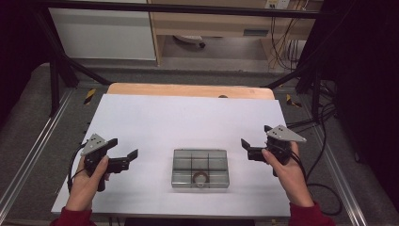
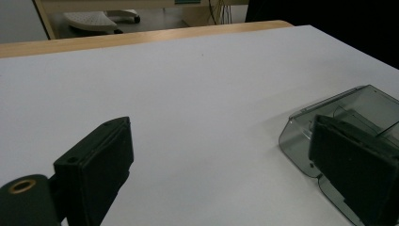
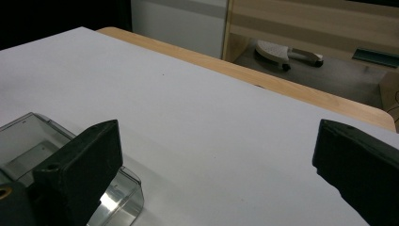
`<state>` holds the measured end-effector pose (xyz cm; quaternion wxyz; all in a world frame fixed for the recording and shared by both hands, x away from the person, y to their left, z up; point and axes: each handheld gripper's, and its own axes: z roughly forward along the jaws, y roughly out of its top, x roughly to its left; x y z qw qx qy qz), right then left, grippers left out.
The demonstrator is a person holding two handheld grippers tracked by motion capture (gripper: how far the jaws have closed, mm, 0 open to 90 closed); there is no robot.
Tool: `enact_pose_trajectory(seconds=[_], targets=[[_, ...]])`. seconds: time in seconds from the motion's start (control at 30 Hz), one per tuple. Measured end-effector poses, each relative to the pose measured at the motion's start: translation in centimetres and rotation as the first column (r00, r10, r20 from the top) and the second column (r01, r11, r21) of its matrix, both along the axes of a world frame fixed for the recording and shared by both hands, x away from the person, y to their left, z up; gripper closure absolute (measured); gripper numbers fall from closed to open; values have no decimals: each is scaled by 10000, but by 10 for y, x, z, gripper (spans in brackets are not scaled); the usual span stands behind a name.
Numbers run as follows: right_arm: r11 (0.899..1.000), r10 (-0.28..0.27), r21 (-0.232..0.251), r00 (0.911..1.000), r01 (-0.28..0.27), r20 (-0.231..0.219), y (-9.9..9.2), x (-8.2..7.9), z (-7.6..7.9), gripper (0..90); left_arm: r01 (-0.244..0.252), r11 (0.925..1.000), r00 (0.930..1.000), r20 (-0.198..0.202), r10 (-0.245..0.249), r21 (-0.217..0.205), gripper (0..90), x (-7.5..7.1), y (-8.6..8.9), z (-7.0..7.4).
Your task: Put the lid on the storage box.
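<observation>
A clear plastic compartment box [image 1: 200,168] lies closed on the white table top [image 1: 188,122], near the front middle. A small ring-shaped item [image 1: 201,177] shows through its lid in a front compartment. My left gripper [image 1: 123,148] hovers left of the box, open with nothing between its jaws, which point toward the box. In the left gripper view the box [image 2: 371,101] sits behind the right jaw of the left gripper [image 2: 221,165]. My right gripper [image 1: 256,136] is right of the box, open and empty. In the right gripper view the box [image 3: 28,136] lies behind the left jaw of the right gripper [image 3: 221,165].
A wooden table edge [image 1: 188,89] runs along the back of the white sheet. Black frame bars [image 1: 61,61] stand at both back corners. Cables [image 1: 324,155] trail at the right. A chair base [image 1: 188,41] rests on the floor beyond.
</observation>
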<state>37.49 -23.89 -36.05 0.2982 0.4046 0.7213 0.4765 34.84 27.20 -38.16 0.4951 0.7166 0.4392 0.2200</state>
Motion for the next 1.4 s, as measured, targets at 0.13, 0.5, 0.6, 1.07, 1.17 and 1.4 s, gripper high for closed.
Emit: enact_pose_trajectory(seconds=[0.13, 0.5, 0.6, 1.07, 1.17, 1.4], targets=[[10000, -16, -32, 10000, 16, 46, -3, -4, -2, 22, -24, 10000, 10000, -15, 24, 81, 68, -3, 2, -2], [9997, -59, -227, 10000, 59, -7, -10, -14, -12, 21, -48, 9999, 9999, -127, 49, 108, 70, -15, 7, -22], [9998, -75, -203, 10000, 74, -54, -13, -18, -18, 21, -50, 9999, 9999, -165, 51, 91, 70, -18, 8, -28], [9995, -116, -312, 9996, 108, -249, -18, -29, -44, 24, -13, 9998, 9998, -215, 17, 185, 71, -19, 2, -39], [9993, -173, -352, 9992, 160, -365, -21, -30, -49, 25, 39, 9997, 9996, -274, -33, 236, 71, -18, 0, -41], [9994, -230, -281, 9983, 215, -537, -26, -32, -59, 25, 20, 9996, 9992, -411, -9, 277, 71, -17, -2, -44]])
